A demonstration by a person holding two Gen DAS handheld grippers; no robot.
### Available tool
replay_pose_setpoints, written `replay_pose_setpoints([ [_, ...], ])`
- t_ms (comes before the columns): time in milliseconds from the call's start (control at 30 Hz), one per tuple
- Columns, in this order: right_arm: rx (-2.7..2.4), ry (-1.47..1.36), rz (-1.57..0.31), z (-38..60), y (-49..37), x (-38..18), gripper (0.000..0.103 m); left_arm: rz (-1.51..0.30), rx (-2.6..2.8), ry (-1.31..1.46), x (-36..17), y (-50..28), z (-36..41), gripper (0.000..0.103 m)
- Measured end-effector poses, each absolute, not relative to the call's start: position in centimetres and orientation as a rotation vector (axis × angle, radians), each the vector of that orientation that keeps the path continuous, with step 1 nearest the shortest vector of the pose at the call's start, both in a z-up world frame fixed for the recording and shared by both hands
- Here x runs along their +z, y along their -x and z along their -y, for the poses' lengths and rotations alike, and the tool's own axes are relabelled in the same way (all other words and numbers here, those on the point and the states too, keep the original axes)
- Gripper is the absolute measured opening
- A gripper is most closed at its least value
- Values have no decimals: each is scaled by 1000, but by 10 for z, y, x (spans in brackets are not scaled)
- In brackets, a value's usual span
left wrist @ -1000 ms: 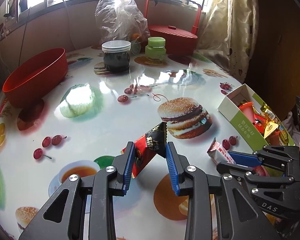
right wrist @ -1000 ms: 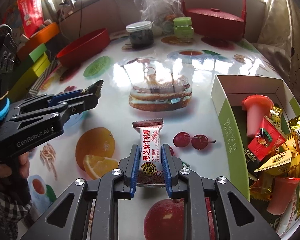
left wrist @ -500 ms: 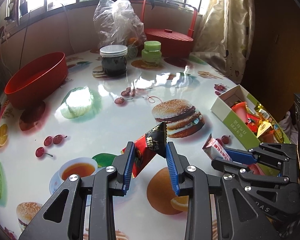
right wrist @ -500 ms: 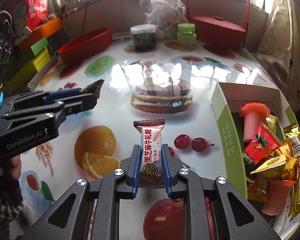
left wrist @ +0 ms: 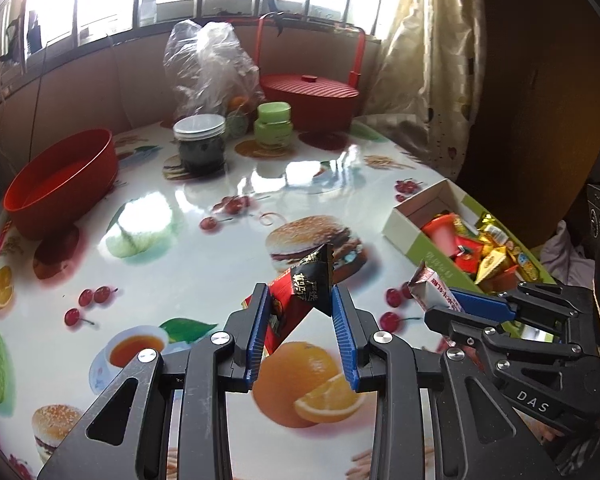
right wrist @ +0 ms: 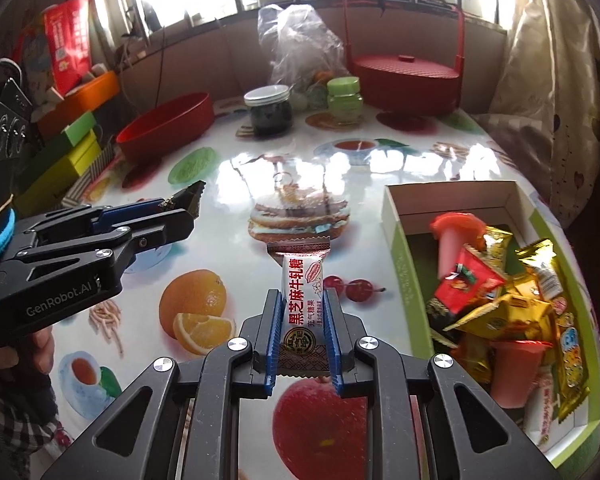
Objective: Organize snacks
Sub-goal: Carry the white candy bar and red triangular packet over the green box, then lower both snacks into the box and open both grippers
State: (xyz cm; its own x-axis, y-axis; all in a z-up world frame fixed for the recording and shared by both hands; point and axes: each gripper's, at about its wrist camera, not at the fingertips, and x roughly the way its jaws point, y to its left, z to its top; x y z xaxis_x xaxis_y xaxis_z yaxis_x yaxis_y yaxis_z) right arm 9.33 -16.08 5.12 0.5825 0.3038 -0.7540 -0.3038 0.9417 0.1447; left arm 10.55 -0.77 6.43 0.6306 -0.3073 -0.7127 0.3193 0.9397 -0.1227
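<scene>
A: Right wrist view: the nougat candy [right wrist: 302, 300] is clenched by the right tongs [right wrist: 302, 334] at lower centre, left of the snack box [right wrist: 396, 240].

B: The red-black packet [left wrist: 300, 300] is pinched cornerwise by the left tongs [left wrist: 300, 334]; it could be dropped if twisted.

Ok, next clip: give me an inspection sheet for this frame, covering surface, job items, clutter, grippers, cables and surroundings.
Surface: glossy table printed with food pictures, strong glare.
Job's things: green snack box at the right, heaped with wrapped snacks; white nougat candy; red-black packet.
Clutter: red bowl, dark jar, green jar, plastic bag, red lidded basket.
Grippers: left gripper clamps the packet; right gripper clamps the candy.
Cables: thin wires along the wall at far left.
Surroundings: barred window, curtain.
</scene>
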Motion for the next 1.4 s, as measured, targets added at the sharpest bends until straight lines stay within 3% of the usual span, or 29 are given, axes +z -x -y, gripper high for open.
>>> replay_pose_setpoints([
  [1400, 90, -115, -866, 290, -33, 55, 19, -850, -643, -66, 67, -97, 154, 33],
])
